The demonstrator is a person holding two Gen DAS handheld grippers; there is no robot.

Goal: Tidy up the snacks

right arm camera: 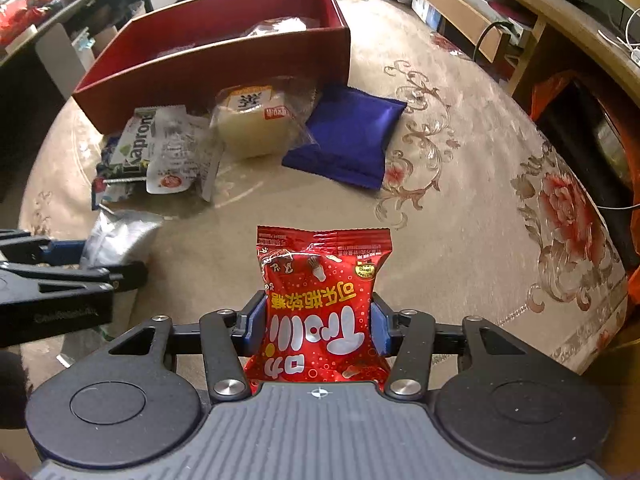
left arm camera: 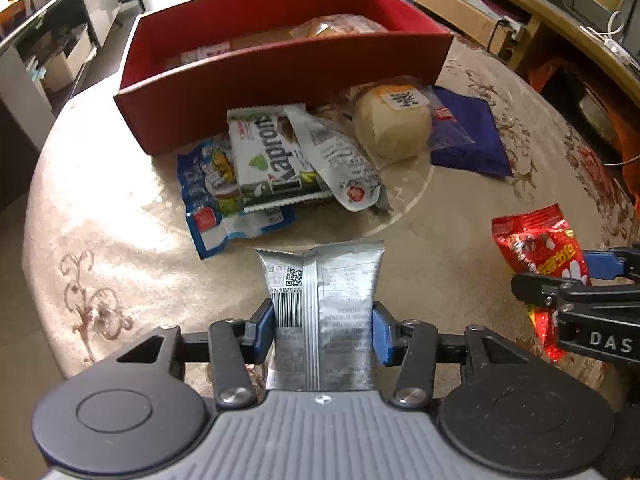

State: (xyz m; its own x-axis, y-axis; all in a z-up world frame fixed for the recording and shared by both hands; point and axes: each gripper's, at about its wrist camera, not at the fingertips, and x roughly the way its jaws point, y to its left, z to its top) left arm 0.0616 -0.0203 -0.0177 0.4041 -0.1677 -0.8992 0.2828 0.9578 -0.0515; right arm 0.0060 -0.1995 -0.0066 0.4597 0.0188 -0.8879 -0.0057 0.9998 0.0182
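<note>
The left gripper was closed on a silver foil snack packet, its blue pads pressing the two side edges; the packet showed a barcode, a QR code and small print too fine to read. The right gripper was likewise clamped on a glossy red candy bag printed with white Chinese characters and a small gold seal. Both packets were held above the beige flower-patterned tablecloth, near its front edge.

Farther away lay a loose pile: a white and green wrapper marked "Kapron", partly over a blue and white plastic bag, and a white sachet with a red round logo leaning on it. Just beside them sat a pale round bun in clear wrap with a yellow label, then a flat dark blue pouch. Behind all stood a red rectangular cardboard box, with some wrapped items inside.
</note>
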